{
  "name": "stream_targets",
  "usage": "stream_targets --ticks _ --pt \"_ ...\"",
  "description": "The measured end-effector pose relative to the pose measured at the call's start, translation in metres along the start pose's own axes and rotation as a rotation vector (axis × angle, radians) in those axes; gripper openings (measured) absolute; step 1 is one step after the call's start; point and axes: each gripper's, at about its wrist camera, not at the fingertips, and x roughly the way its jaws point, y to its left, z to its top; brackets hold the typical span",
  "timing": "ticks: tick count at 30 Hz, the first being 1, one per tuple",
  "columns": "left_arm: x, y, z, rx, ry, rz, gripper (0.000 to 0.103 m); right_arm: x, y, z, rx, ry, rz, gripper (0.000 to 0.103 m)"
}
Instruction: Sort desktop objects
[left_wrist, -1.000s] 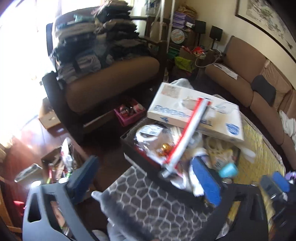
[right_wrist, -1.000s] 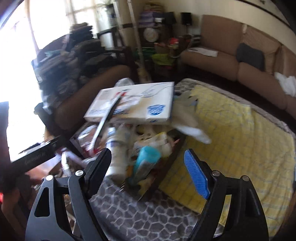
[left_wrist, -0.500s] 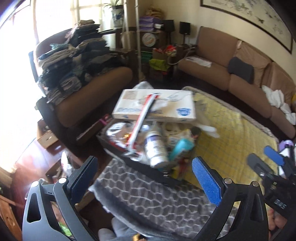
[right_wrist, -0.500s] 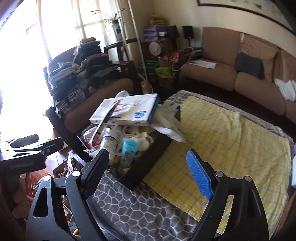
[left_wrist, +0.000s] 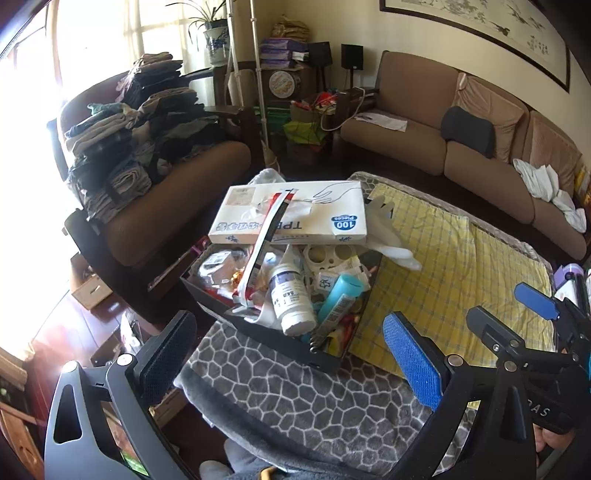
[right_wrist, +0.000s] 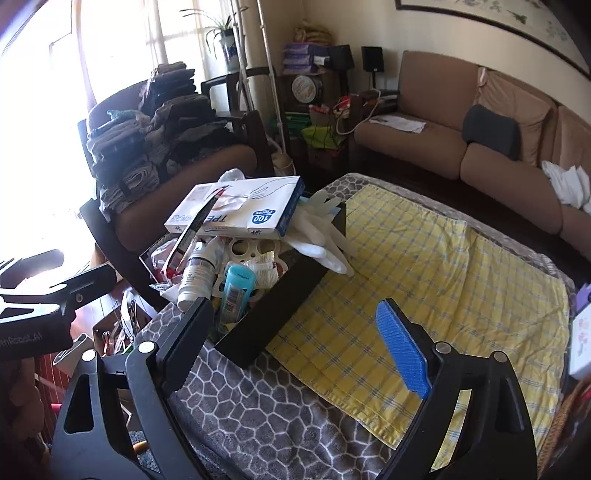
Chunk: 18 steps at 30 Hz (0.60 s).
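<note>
A black box (left_wrist: 258, 332) (right_wrist: 280, 295) full of clutter sits on the table's left part. On it lie a white glove carton (left_wrist: 291, 216) (right_wrist: 236, 210), a white bottle (left_wrist: 291, 295) (right_wrist: 195, 277), a teal tube (left_wrist: 338, 297) (right_wrist: 236, 291), a red-and-white strip (left_wrist: 267, 236) and white gloves (left_wrist: 388, 236) (right_wrist: 321, 236). My left gripper (left_wrist: 288, 360) is open and empty, hovering just short of the box. My right gripper (right_wrist: 295, 349) is open and empty, beside the box's near right corner; it also shows in the left wrist view (left_wrist: 517, 317).
A yellow checked cloth (right_wrist: 424, 288) (left_wrist: 454, 280) covers the table over a grey patterned blanket (right_wrist: 266, 413) (left_wrist: 295, 391). An armchair piled with folded clothes (left_wrist: 140, 133) stands behind left, a brown sofa (right_wrist: 461, 140) behind right. A white-purple box (right_wrist: 581, 332) sits at the right edge.
Both grippers have pulled back and risen, so the box looks smaller and sharper. The left wrist view swung right, and the right gripper came into it.
</note>
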Motion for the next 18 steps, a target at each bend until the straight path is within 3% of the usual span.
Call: stream_targets --ticks 11,18 --pt "0.003 0.012 -0.003 0.006 0.008 0.062 0.103 0.002 0.000 0.000 0.012 0.010 -0.015 0.089" --pt "0.002 0.017 -0.004 -0.010 0.008 0.053 0.103 0.000 0.003 0.000 0.009 0.009 -0.037 0.089"
